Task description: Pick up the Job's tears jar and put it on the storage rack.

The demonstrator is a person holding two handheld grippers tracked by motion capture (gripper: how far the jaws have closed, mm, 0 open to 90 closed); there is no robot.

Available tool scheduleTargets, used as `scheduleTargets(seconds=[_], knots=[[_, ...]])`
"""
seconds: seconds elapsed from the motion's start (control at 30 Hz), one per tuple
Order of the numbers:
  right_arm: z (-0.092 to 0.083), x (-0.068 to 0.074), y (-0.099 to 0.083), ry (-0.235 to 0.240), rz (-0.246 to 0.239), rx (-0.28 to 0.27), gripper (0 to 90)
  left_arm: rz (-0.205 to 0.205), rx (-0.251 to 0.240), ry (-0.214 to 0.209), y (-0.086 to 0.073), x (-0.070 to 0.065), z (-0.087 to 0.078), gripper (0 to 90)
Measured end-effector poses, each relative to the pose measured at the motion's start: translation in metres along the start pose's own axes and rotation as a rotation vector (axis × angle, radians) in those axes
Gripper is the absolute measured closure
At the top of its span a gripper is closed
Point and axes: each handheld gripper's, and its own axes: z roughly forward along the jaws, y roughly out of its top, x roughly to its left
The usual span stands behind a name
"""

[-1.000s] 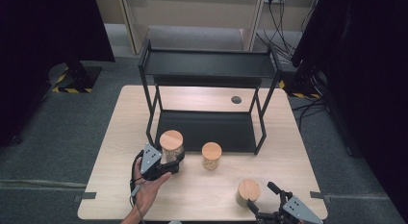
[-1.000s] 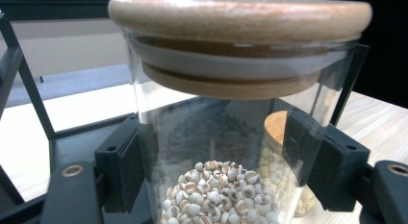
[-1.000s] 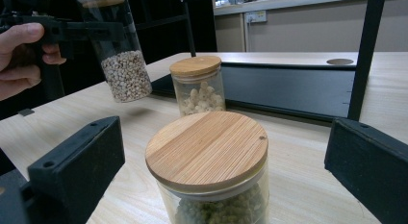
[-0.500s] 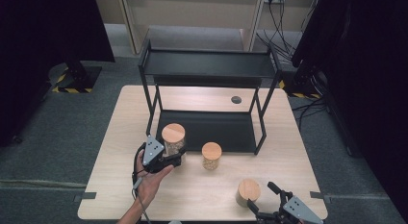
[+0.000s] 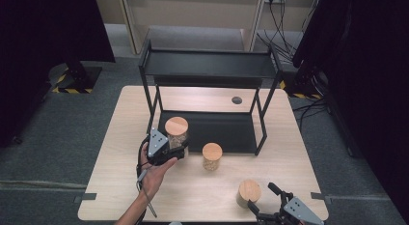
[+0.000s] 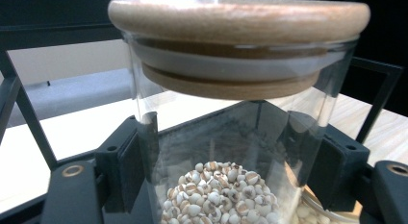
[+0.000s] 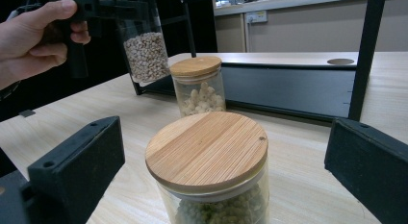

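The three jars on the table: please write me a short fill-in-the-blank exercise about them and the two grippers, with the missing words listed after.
1. The left gripper is shut on the jar of pale grains, holding it ____ the table.
2. Each jar has a ____ lid.
3. The right gripper has its jaws ____, one on each side of the jar of green contents.
4. The middle jar stands in front of the black ____.

Missing words: above; wooden; open; shelf

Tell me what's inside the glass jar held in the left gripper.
The tall glass jar with a wooden lid holds small pale round grains, filling only its lower part. The jar's bottom is below the frame, unseen.
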Motion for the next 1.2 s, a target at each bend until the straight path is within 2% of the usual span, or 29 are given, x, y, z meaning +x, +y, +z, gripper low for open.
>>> scheduleTargets(seconds=[0.27, 0.57, 0.73, 0.77, 1.2], knots=[[0.0, 0.0, 0.0, 0.0, 0.0, -0.002, 0.5, -0.001, 0.025, 0.015, 0.003, -0.001, 0.02, 25.4], [-0.002, -0.001, 0.0, -0.001, 0.001, -0.007, 0.5, -0.007, 0.016, 0.047, 0.007, -0.004, 0.038, 25.4], [-0.002, -0.001, 0.0, 0.001, -0.001, -0.008, 0.5, 0.007, 0.007, 0.062, 0.006, -0.004, 0.047, 25.4], [-0.002, -0.001, 0.0, 0.003, -0.003, -0.009, 0.5, -0.004, 0.016, 0.068, 0.007, -0.002, 0.05, 25.4], [-0.002, -0.001, 0.0, 0.006, -0.002, -0.009, 0.5, -0.021, 0.03, 0.132, -0.006, 0.006, 0.073, 25.4]])
